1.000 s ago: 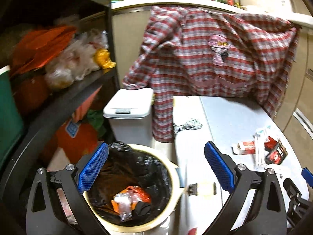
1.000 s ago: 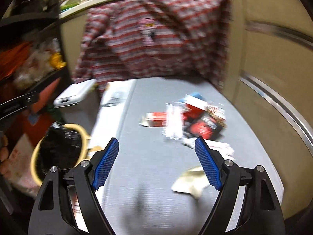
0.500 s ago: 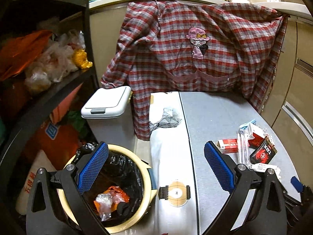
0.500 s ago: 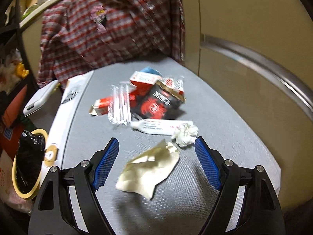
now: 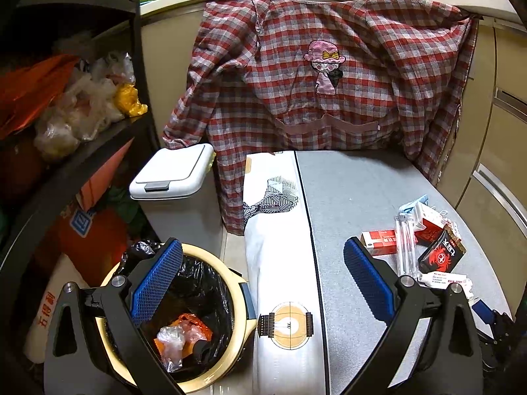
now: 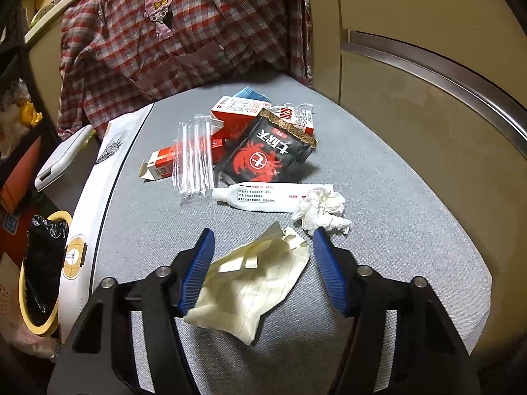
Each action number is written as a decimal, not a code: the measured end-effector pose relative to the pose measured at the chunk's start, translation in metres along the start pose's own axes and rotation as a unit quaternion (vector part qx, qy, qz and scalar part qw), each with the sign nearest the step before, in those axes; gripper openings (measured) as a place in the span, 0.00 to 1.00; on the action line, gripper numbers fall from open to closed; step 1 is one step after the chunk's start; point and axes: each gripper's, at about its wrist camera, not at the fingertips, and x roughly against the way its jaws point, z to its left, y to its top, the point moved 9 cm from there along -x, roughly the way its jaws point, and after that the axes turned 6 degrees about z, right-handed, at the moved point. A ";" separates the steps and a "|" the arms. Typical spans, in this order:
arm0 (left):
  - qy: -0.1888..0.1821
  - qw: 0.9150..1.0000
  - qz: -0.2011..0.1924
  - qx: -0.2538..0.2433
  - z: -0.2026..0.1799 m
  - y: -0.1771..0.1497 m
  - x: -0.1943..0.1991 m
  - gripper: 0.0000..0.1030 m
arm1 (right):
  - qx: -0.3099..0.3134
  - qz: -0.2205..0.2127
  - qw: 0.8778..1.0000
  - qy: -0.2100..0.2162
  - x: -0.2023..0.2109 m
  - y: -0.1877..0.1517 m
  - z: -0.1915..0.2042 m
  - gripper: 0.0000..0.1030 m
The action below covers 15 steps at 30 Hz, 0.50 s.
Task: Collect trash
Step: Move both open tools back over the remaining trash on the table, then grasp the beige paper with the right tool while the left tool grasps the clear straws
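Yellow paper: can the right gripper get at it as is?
Probably yes. The yellow paper already lies between the closing jaws of the right gripper, pads not yet pressing; nothing covers it, and the tissue sits just beyond.

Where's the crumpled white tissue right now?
Right wrist view: crumpled tissue lies on the grey tabletop, at the white tube's right end, just beyond the right claw.
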 end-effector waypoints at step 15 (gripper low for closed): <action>0.001 1.000 -0.010 0.000 -0.003 0.000 0.001 0.92 | 0.041 -0.068 0.997 0.000 0.023 0.013 0.009 0.12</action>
